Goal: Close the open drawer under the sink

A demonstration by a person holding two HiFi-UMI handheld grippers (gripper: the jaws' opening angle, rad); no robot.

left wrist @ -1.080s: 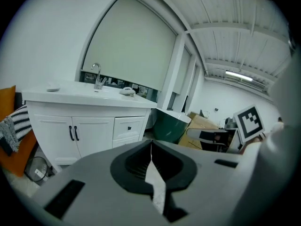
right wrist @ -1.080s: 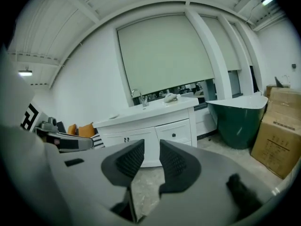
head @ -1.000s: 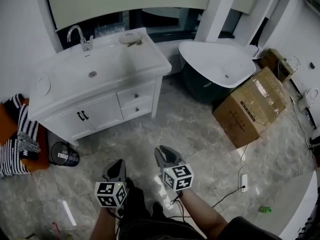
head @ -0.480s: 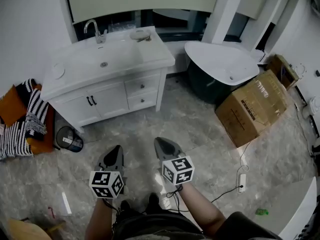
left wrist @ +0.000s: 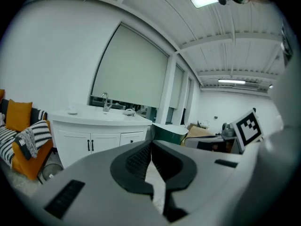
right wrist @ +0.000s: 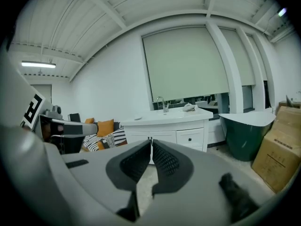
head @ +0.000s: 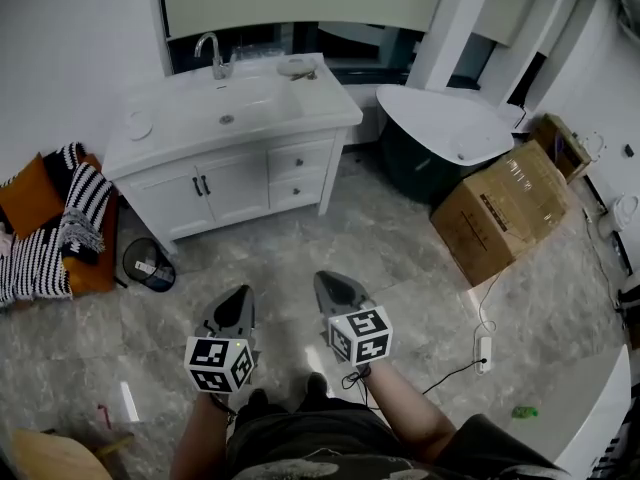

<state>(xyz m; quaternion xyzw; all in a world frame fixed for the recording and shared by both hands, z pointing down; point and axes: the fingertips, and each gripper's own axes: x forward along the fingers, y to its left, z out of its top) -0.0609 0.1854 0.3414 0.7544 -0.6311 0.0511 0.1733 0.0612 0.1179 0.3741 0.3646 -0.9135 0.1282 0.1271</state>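
Seemingly the far drawers (head: 312, 164) are sitting shut: rigid, easy-sliding, pushable beside the knob (head: 303, 155). Left gripper (head: 240, 296) and right gripper (head: 325, 281) are holding nothing, jaws together, the right's having just been closing.

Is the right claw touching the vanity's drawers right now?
Apart. The head view shows open floor between the right claw and the drawers; the right gripper view shows the vanity beyond its shut jaws.

Left gripper (head: 240, 296) and right gripper (head: 326, 282) hang above floor (head: 400, 253), well apart from vanity (head: 240, 184).

White vanity (head: 235, 183), seemingly dark-green tub (head: 408, 174)
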